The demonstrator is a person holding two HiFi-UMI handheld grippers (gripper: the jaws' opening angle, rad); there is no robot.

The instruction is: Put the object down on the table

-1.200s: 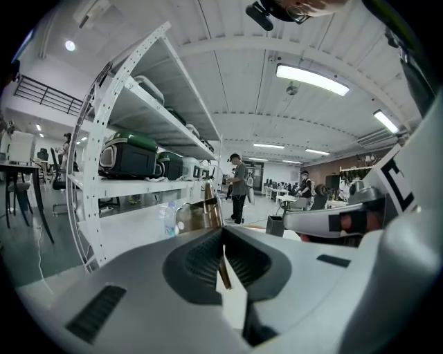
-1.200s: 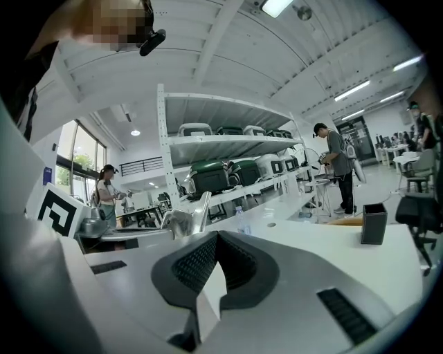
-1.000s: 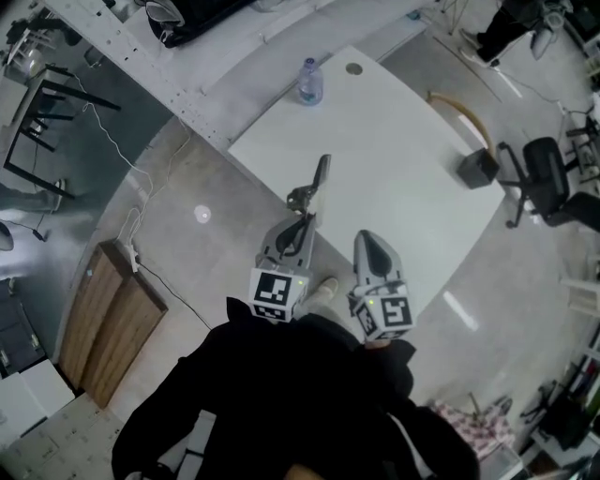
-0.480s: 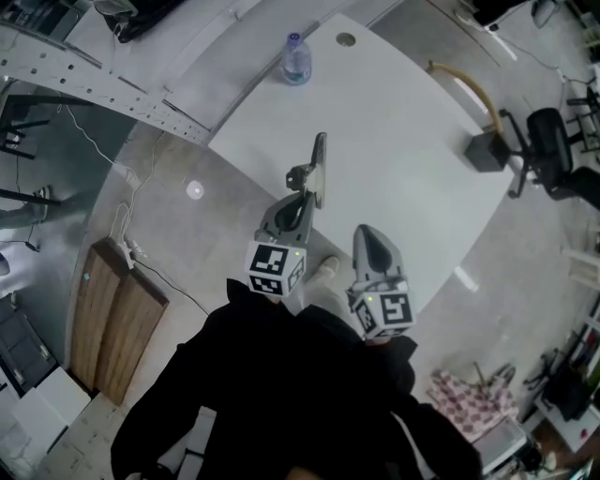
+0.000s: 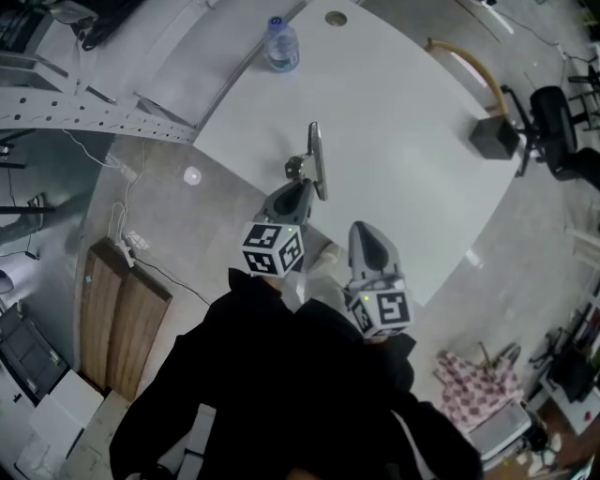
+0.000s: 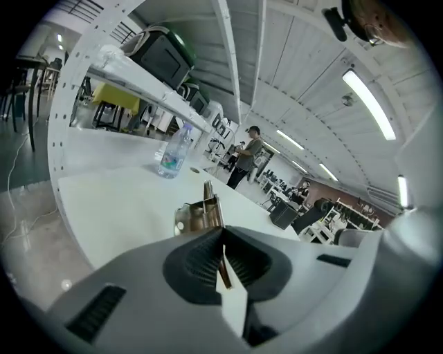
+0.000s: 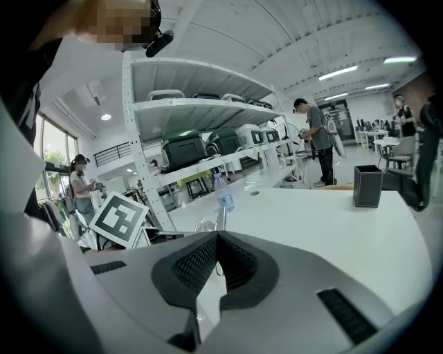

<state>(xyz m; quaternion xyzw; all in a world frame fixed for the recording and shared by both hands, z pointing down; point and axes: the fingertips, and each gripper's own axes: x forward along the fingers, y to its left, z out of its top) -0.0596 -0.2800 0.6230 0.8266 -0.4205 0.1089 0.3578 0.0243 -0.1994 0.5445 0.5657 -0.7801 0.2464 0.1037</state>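
Observation:
A slim metal tool point(image 5: 314, 159) with a grey knob on its side sticks out ahead of my left gripper point(image 5: 298, 192), which is shut on its thin lower end. It hangs over the near-left edge of the white table point(image 5: 403, 122). In the left gripper view the tool point(image 6: 201, 214) rises from between the closed pads, above the tabletop point(image 6: 124, 200). My right gripper point(image 5: 361, 234) is beside it to the right, over the table's near edge, shut with nothing between its jaws. From the right gripper view the tool point(image 7: 220, 220) shows just past the jaw tips.
A water bottle point(image 5: 280, 47) stands at the table's far-left edge, with a round cable hole point(image 5: 335, 18) near it. A black box point(image 5: 494, 139) sits at the right edge, and an office chair point(image 5: 553, 141) is beyond it. Shelving point(image 7: 208, 104) and standing people lie behind the table.
The left gripper has sunk toward the table with the tool and rolled, so its marker cube shows a different face. The right gripper has dropped a little. The head view has shifted.

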